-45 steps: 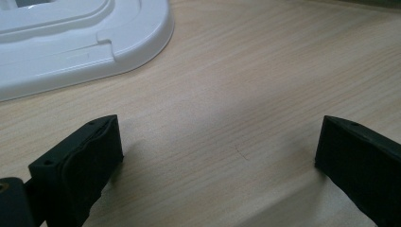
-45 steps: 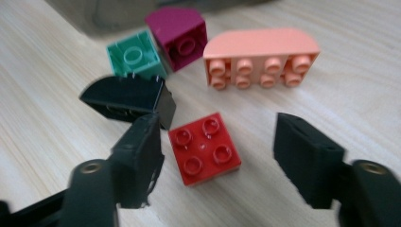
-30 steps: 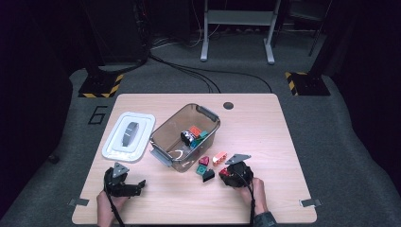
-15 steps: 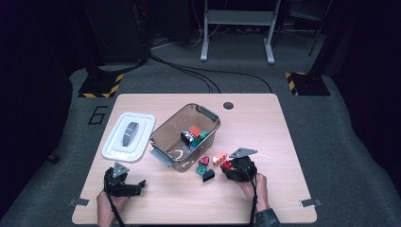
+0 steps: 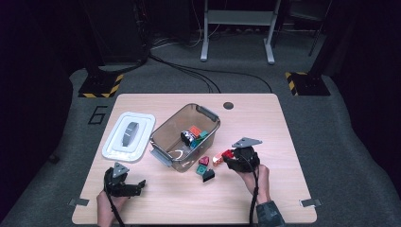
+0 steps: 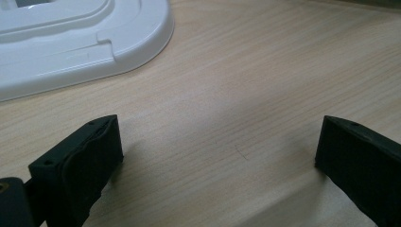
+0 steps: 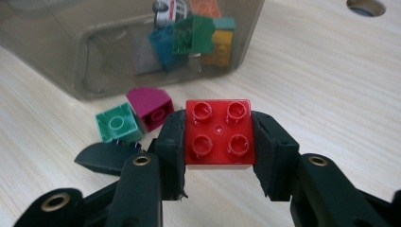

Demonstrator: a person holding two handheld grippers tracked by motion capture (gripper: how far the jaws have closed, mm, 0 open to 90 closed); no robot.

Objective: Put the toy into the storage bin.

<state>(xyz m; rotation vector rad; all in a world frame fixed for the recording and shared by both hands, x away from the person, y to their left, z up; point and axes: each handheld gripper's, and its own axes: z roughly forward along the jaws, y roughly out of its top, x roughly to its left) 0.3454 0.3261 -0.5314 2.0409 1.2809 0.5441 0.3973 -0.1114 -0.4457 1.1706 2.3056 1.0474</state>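
on the far left of the table (image 5: 283,142) i see the white lid (image 5: 128,136) lying flat, its long side running away from me. below it, near the front edge, my left gripper (image 5: 126,186) rests low over bare wood with its jaws spread wide apart and nothing between them; in the left gripper view a corner of the lid sits beyond the jaws, well apart from them. next comes the clear bin (image 5: 185,137), set at a slant, with a mix of coloured blocks inside. just off its near right corner lie three loose pieces close together: a green block (image 7: 117,124), a magenta block (image 7: 151,107) with a rounded top, and a black wedge (image 7: 106,158) nearest me. right of those is my right gripper (image 5: 231,156), clamped on the red brick (image 7: 218,134), one pad pressed on each of two opposite sides. the brick is a square two-by-two, so it has no real long axis; its four studs face up toward the gripper's camera and its flat base faces down, held level above the wood, just right of the loose pieces and near the bin's wall. in the high view a pale piece (image 5: 217,161) shows just left of the brick, too small for me to tell what it is.
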